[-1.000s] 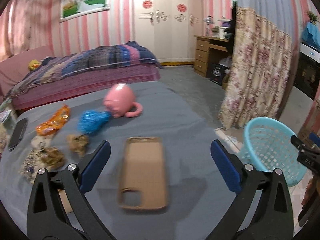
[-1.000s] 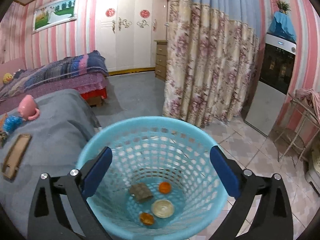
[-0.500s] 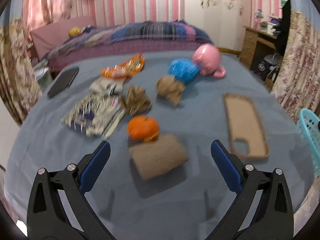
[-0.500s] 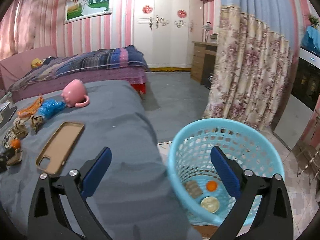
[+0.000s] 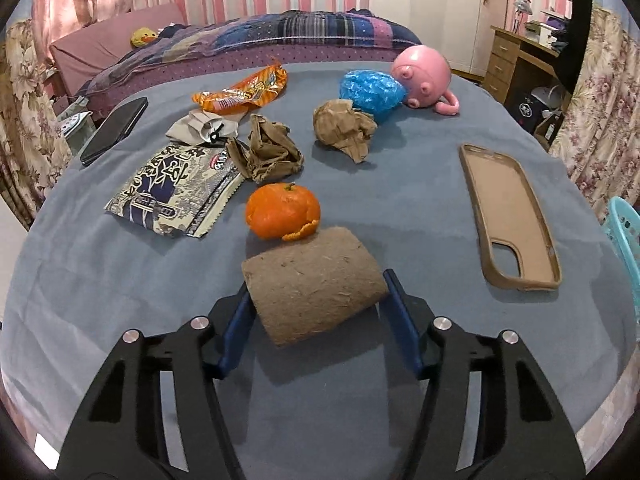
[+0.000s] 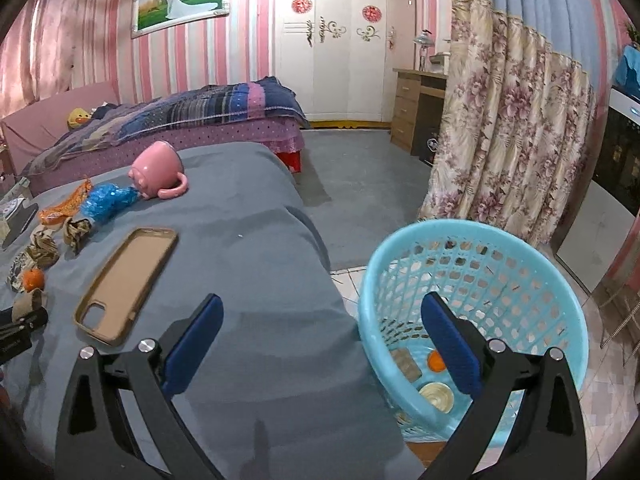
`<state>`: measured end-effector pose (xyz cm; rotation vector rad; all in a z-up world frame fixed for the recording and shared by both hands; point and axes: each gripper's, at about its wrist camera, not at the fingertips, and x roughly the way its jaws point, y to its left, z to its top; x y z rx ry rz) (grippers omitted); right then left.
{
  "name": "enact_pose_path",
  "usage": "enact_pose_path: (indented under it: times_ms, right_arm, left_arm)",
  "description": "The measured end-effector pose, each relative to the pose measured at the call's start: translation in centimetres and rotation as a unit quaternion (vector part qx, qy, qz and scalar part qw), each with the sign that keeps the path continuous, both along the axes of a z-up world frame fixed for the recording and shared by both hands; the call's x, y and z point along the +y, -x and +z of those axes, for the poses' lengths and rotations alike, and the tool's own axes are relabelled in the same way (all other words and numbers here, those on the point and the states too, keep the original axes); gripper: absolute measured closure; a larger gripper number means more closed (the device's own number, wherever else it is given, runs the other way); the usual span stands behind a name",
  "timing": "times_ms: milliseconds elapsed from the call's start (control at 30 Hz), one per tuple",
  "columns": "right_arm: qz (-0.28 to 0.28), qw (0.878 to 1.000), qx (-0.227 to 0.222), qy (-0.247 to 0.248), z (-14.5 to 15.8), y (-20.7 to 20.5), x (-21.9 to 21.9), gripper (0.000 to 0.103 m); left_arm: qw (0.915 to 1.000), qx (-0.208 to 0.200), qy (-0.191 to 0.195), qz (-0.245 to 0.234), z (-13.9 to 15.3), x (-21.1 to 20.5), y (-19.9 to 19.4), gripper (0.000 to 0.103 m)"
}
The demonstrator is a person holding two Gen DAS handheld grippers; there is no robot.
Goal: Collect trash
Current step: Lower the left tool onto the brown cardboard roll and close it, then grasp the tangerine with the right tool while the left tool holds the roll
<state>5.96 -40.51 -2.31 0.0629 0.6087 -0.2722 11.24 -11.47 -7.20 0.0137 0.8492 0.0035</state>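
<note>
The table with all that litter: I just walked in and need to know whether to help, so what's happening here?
A person with a gripper in each hand is clearing trash. The left gripper is closing around the cardboard tube, which lies on the grey table beside an orange peel. The right gripper hangs open and empty next to the blue basket, which already holds a few scraps. Wrappers and crumpled paper are not yet collected.

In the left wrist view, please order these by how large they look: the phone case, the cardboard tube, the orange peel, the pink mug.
1. cardboard tube, though it is nearest the camera
2. phone case, close to the tube, so unsure
3. orange peel and pink mug look alike; the mug is farther
</note>
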Motion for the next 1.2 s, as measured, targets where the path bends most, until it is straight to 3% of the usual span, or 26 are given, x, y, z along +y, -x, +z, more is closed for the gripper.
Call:
enact_pose_path:
  times_ms: [133, 333, 567, 733, 833, 1200]
  right_arm:
    - [0.026, 1.0, -0.008, 0.005, 1.3, -0.7, 2.0, 0.006]
    - [0.066, 0.998, -0.019, -0.008, 2.7, -2.8, 6.5, 0.006]
    - [0.116, 0.993, -0.001, -0.036, 2.4, -5.5, 12.9, 0.006]
    - [0.158, 0.987, 0.009, -0.033, 1.0, -6.6, 18.0, 0.006]
    - [0.183, 0.983, 0.021, -0.022, -0.1, -7.2, 20.8, 0.006]
    - [0.266, 0.962, 0.06, -0.008, -3.1, -8.8, 28.7, 0.007]
  left_arm:
    - [0.9998, -0.013, 0.002, -0.017, 1.4, 1.5, 1.6, 0.045]
    - [0.9981, -0.049, -0.027, -0.028, 4.2, 5.7, 2.5, 0.045]
    - [0.995, -0.078, -0.054, 0.033, 5.6, 12.0, -0.3, 0.045]
    - [0.9941, -0.067, -0.025, 0.081, 4.5, 16.0, -1.4, 0.045]
    - [0.9918, -0.078, -0.041, 0.092, 5.0, 17.2, -1.6, 0.045]
    - [0.9875, -0.082, -0.027, 0.132, 5.4, 22.1, -1.5, 0.044]
